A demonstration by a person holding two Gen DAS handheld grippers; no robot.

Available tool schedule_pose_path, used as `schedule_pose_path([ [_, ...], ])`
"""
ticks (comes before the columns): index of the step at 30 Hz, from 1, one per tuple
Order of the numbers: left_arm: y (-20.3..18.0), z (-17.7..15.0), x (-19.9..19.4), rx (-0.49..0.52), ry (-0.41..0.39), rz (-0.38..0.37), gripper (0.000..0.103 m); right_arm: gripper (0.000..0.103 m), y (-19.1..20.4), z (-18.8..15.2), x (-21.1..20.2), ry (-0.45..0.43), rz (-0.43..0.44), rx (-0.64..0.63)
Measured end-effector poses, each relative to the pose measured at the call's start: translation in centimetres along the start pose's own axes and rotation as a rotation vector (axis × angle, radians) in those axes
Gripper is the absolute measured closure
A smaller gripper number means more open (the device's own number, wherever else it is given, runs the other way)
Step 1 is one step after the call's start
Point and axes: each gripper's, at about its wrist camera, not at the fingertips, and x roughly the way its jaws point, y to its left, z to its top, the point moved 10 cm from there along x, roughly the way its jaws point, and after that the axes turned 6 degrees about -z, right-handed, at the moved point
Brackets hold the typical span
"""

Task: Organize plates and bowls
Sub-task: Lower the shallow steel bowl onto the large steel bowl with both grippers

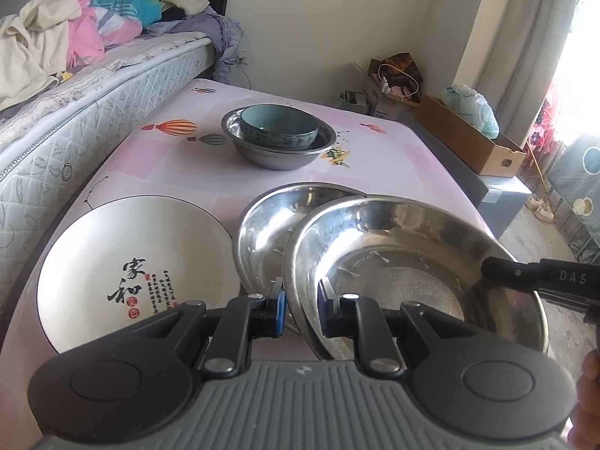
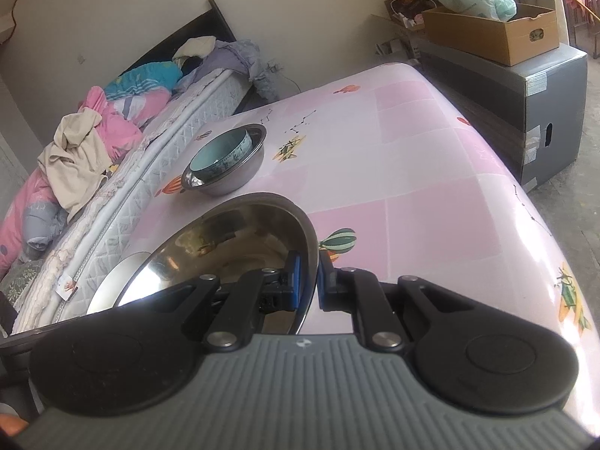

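- The left gripper (image 1: 300, 309) reaches forward at 12 o'clock, its jaws closed on the near rim of a steel basin (image 1: 405, 270), one pad inside and one outside.
- The right gripper (image 2: 308, 281) comes in from 3 o'clock; its jaws pinch the same basin's opposite rim, holding it tilted, seemingly above the tabletop (image 1: 393, 157).
- A second steel basin (image 1: 270, 232) lies partly beneath it, a white plate (image 1: 138, 262) at 9 o'clock.
- Further off at 12 o'clock, a teal bowl (image 1: 279, 125) sits nested in a steel bowl (image 1: 277, 153).
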Motion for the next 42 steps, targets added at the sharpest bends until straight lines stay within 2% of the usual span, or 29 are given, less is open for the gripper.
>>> schedule_pose_path([
  [11, 2.1, 0.8, 1.9, -0.026, 0.018, 0.025, 0.087, 0.093, 1.5, 0.4, 3.6, 0.044, 0.010, -0.011],
  [22, 2.7, 1.1, 3.7, -0.012, 0.040, 0.039, 0.087, 0.093, 1.5, 0.1, 6.4, 0.085, -0.001, -0.003],
  [42, 3.6, 2.7, 6.0, -0.008, 0.050, 0.050, 0.087, 0.093, 2.3, 1.4, 9.5, 0.090, -0.044, -0.066],
])
